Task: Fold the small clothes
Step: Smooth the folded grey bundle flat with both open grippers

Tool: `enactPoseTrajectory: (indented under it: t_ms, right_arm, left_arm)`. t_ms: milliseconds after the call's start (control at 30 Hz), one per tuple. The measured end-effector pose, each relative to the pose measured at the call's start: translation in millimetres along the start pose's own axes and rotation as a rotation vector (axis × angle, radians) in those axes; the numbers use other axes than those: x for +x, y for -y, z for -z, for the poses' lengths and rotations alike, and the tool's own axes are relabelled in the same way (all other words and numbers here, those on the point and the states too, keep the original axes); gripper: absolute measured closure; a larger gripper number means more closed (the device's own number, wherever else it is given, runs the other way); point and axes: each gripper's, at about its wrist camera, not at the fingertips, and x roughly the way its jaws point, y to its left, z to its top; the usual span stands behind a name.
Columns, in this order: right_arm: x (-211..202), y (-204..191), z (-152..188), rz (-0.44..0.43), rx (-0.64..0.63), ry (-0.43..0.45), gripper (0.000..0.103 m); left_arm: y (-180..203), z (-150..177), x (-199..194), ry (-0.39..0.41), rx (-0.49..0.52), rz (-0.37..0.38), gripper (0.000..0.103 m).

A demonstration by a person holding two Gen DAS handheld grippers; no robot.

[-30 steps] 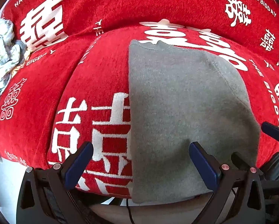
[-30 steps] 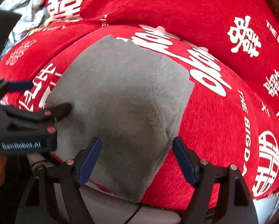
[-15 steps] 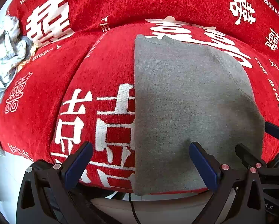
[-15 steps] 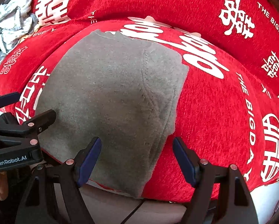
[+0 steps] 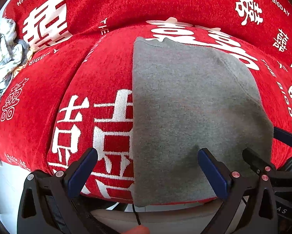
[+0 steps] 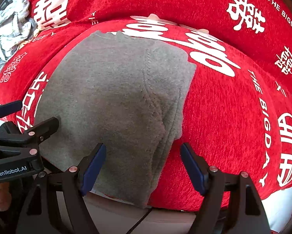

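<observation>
Both hand-held grippers, left [image 5: 146, 170] and right [image 6: 143, 165], hover spread wide at the garment's [image 5: 185, 107] near hem. Pinch both corners together, then lift evenly toward the collar.

— What covers the seat?

— A red cover [image 5: 48, 89] with a nubby weave, printed in white: big double-happiness characters, plus "THE BIGDAY" in small capitals and part of "HAPPY" near the upper left corner. It wraps a rounded seat cushion [image 6: 233, 136] in front and a back cushion [image 5: 165, 2] behind it; a crease runs between the two.

— Anything else lying there?

— At the far left, a crumpled heap of pale cloth [image 5: 3, 54], whitish with a faint small print and some grey-blue folds in it, resting against the red cover.

— And below the seat?

— A light surface, and a thin dark cable [image 5: 135, 213] hanging past the cushion's front edge.
</observation>
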Motion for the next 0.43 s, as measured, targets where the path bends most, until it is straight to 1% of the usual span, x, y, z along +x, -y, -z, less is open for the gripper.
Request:
enactPoseTrajectory:
  t_ms: [433]
  right_arm:
    - [0.9, -1.1, 0.6, -0.001, -0.001, -0.003, 0.022]
  left_arm:
    - [-2.3, 0.0, 1.2, -0.006, -0.004, 0.011, 0.0]
